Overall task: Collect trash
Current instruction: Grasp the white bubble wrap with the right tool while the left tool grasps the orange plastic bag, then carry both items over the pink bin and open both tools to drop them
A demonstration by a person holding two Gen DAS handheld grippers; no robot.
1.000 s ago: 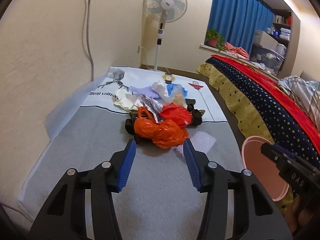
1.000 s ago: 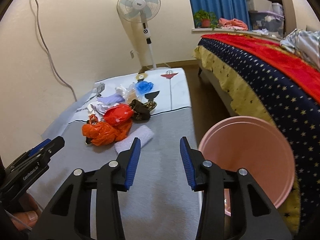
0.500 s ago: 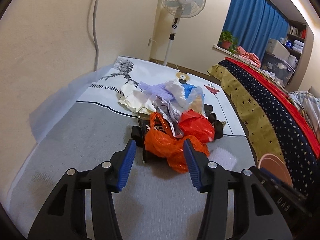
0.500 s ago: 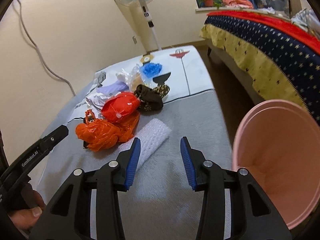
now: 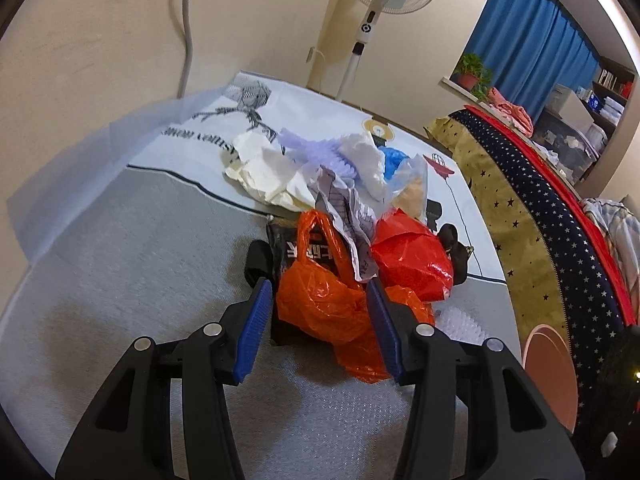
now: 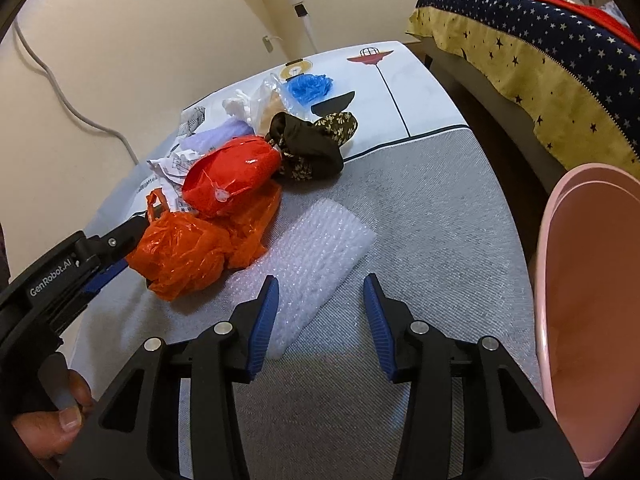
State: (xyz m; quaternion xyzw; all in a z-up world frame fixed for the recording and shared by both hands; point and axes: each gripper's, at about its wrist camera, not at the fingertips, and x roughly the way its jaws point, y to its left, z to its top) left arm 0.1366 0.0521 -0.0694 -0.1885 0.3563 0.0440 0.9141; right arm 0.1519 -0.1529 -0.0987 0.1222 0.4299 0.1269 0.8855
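Closer now: left gripper (image 5: 320, 324), fingers spread, straddling orange bag (image 5: 320, 300) at my twelve o'clock on the mat. Right gripper (image 6: 320, 320), also spread, farther; pink bin (image 6: 592, 320) at three.

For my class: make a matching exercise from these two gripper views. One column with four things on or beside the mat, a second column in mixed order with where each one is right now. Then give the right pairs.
Things
1. orange plastic bag
2. bubble wrap
3. pink bin
4. blue crumpled piece

Places
A. at the right edge of the right wrist view, beside the mat
B. at the far end of the trash pile
C. between the open jaws of the left gripper
D. flat on the grey mat, just ahead of the right gripper

Pairs: 1-C, 2-D, 3-A, 4-B
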